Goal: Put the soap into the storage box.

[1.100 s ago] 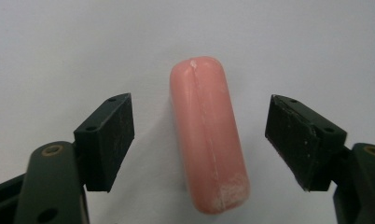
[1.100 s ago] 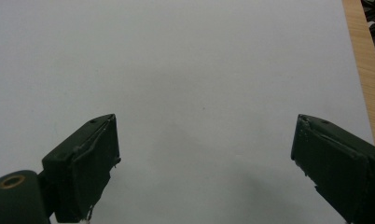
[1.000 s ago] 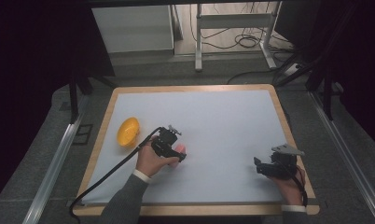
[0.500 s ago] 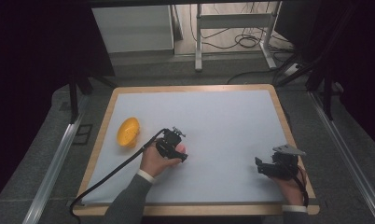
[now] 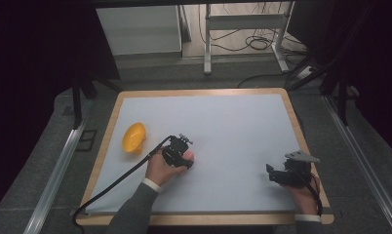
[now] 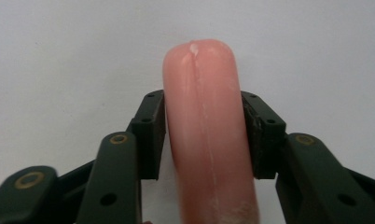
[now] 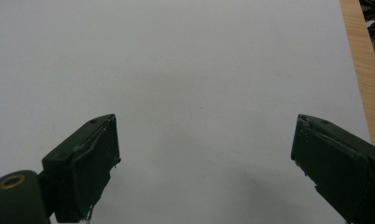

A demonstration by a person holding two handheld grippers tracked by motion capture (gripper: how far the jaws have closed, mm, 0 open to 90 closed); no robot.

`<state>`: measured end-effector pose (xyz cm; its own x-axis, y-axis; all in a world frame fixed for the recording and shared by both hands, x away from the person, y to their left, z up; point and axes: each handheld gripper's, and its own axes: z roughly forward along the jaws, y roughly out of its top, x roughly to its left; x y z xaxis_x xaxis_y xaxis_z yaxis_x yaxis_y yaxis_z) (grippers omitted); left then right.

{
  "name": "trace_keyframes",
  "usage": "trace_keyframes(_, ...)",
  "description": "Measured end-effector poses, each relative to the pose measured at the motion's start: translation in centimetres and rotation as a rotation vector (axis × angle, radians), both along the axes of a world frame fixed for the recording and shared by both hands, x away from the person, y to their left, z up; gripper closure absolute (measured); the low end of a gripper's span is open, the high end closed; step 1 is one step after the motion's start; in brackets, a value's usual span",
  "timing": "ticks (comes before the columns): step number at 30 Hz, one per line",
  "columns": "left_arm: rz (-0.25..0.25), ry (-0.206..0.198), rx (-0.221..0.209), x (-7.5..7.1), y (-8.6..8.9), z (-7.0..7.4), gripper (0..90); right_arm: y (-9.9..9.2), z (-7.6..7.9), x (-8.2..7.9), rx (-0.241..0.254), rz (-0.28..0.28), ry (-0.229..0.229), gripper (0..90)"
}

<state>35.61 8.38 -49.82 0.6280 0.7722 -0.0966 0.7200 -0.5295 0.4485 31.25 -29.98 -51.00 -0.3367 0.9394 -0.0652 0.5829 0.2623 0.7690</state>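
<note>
Sausage [image 6: 207,135] pinched in left hand-held gripper [image 6: 205,135], jaws just closed.

No text, label, brand, number or sign can be read anywhere in these pictures.

Pink sausage [image 6: 208,135] lower end cut off (bottom edge, slightly blurred).
</note>
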Motion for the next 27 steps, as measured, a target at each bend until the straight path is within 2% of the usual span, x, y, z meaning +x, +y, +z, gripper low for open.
trace_keyframes(6,-0.004,-0.002,-0.006,0.0,0.3,0.1,60.3,0.0,0.1,-0.1,0.002,-0.003,-0.006,7.4)
trace_keyframes(22,0.006,-0.062,-0.038,-0.5,2.0,2.2,60.3,-0.2,0.1,0.0,-0.001,-0.011,-0.006,7.4)
trace_keyframes(27,0.027,-0.088,-0.042,-0.6,2.8,2.6,60.4,-0.2,0.1,-0.1,0.001,-0.004,-0.015,7.4)
